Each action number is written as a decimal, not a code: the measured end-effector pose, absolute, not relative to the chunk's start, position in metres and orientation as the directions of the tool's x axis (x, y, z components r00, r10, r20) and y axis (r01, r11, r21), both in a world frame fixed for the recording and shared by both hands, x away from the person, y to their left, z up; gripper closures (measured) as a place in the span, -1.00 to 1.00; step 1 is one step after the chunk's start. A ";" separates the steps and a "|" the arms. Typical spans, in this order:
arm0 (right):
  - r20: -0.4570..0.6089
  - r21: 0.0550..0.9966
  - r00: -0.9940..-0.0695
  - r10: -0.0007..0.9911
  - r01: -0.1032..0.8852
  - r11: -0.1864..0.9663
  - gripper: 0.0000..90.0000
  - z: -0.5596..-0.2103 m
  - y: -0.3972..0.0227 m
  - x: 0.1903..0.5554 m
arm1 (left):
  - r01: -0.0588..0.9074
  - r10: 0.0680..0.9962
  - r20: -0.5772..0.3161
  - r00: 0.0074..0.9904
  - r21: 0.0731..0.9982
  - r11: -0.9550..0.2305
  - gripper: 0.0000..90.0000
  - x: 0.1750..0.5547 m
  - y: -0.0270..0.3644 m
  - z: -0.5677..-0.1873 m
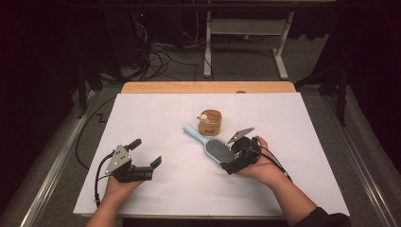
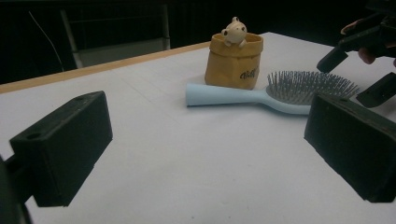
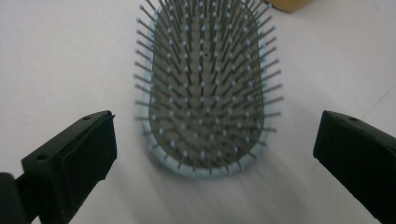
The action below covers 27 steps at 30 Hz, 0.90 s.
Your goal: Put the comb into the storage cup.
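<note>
Hairbrush flat at frame centre on white bench, bristles up, handle touching tan pouch. Right tool wide, straddling brush head. Judged light, rigid plastic, smooth; pinch head's side edges, not springy bristles. Left tool wide, empty, lower left.

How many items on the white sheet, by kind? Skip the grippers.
Hairbrush: 1, light blue hairbrush, bristles up, lying flat
Pouch: 1, tan pouch, upright beside the brush handle
Toy figure: 1, small cream figure peeking over the pouch rim
Total: 3
</note>
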State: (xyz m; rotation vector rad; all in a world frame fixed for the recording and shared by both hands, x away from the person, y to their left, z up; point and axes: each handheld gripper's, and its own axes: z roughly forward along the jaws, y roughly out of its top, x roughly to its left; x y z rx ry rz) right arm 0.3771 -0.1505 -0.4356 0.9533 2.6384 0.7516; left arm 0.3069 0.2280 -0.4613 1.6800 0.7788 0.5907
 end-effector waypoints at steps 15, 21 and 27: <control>-0.048 0.496 -0.772 0.634 0.533 0.686 -0.97 -0.447 -0.120 0.401 | 0.190 0.759 -0.023 0.651 0.973 -0.134 -0.96 0.307 0.229 -0.461; -0.068 0.483 -0.781 0.621 0.519 0.706 -0.95 -0.450 -0.113 0.404 | 0.194 0.758 -0.030 0.652 0.972 -0.129 -0.96 0.308 0.230 -0.461; -0.054 0.467 -0.794 0.605 0.515 0.719 -0.74 -0.450 -0.108 0.407 | 0.196 0.756 -0.052 0.652 0.975 -0.102 -0.96 0.308 0.232 -0.460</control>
